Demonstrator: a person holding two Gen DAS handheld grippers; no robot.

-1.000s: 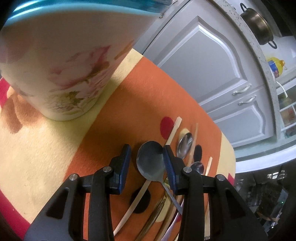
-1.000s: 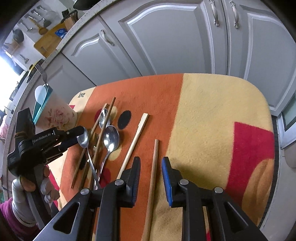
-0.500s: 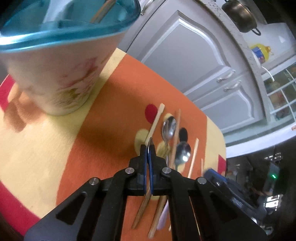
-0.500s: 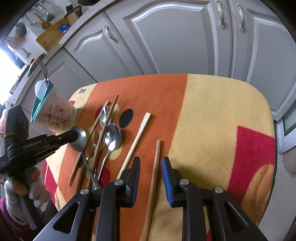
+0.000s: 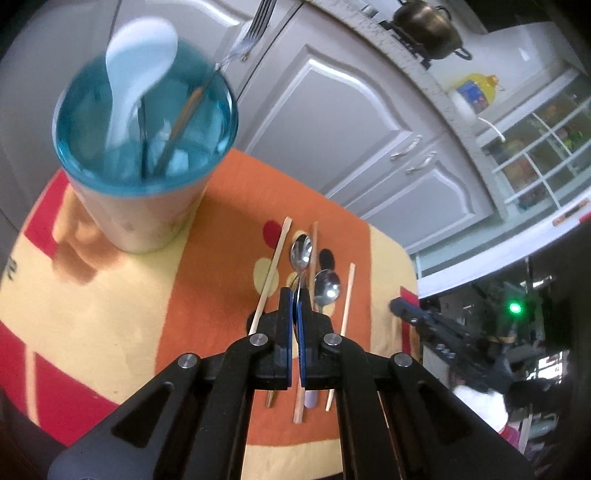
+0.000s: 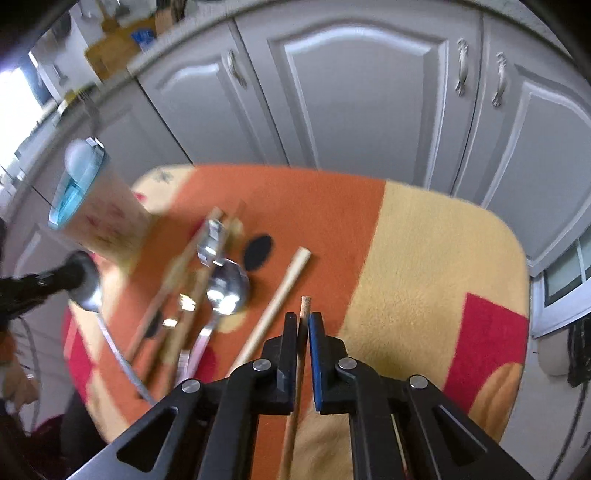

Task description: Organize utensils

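Grey cabinet doors [image 6: 354, 96] behind — a dark pot [image 5: 424, 27] and yellow bottle [image 5: 476, 90] on the counter.

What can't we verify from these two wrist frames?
- Left wrist: spoon edge-on between the left gripper pads; bowl unseen.
- Right wrist: chopstick lower end hidden under the right gripper.
- Right wrist: motion blur smears the fork.
- Cup bottom: hidden.

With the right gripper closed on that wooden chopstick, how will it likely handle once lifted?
The chopstick looks thin and rigid, so probably light and unbending. The right gripper pinches near one end, so the long free length may droop or pivot. It looks round, so it could roll on the cloth if dropped.
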